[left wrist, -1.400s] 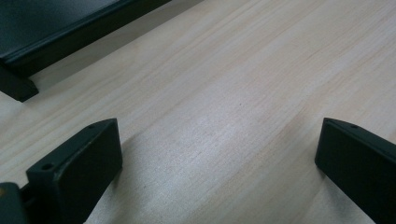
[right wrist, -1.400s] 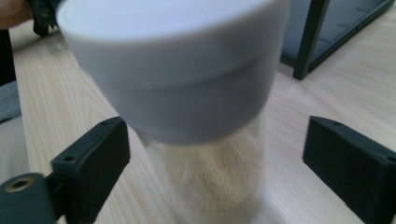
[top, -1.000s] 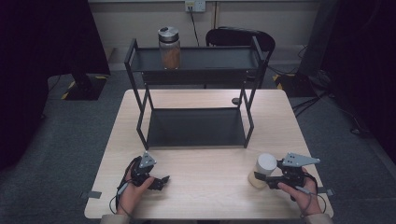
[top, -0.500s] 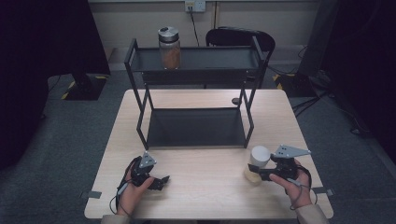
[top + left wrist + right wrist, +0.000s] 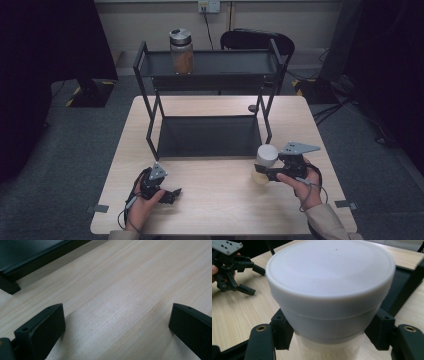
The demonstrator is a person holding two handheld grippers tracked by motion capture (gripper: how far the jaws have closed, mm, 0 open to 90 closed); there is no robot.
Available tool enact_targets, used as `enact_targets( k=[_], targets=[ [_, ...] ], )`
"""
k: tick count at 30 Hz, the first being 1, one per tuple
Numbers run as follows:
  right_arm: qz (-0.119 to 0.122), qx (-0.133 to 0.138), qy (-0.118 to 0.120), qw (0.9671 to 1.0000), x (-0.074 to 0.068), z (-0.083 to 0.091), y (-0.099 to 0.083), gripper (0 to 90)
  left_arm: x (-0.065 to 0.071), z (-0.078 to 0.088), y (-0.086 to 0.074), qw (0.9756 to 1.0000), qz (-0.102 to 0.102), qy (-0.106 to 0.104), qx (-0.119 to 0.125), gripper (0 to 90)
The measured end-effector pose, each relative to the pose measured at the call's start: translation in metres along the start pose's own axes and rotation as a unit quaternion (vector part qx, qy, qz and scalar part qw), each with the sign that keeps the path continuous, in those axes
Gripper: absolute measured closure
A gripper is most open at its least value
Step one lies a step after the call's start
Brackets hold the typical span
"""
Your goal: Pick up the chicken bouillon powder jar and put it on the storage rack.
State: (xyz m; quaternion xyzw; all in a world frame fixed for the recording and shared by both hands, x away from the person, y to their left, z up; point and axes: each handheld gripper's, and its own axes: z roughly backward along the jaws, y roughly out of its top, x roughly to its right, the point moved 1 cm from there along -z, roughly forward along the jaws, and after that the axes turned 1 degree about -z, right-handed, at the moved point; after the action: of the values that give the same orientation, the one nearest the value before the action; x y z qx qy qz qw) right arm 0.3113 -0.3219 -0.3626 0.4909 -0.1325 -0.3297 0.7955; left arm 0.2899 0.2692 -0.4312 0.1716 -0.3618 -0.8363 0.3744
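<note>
One white-lidded round plastic jar is clamped in the right claw, lifted above the light wooden table; next likely needs carrying onto the black metal two-tier shelf. Left claw rests open, empty.

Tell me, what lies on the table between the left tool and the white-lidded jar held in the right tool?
Nothing: in the high view, bare wooden table separates the left tool from the white-lidded jar gripped by the right tool.

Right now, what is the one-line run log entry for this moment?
right tool: shut on white-lidded jar, lifted near rack | left tool: open, over table | second jar: top shelf
</note>
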Motion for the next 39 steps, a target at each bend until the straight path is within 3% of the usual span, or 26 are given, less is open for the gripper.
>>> enact_targets(
  k=[21,39],
  targets=[
    [0.023,0.0,0.027,0.9994,-0.006,-0.026,0.07,33.3,0.0,0.0,0.0,1.0,0.0,0.0,-0.001,0.0],
    [0.044,0.001,0.042,0.9982,-0.009,-0.031,0.129,33.4,0.0,0.0,0.0,1.0,-0.001,0.0,-0.001,0.0]
  ],
)
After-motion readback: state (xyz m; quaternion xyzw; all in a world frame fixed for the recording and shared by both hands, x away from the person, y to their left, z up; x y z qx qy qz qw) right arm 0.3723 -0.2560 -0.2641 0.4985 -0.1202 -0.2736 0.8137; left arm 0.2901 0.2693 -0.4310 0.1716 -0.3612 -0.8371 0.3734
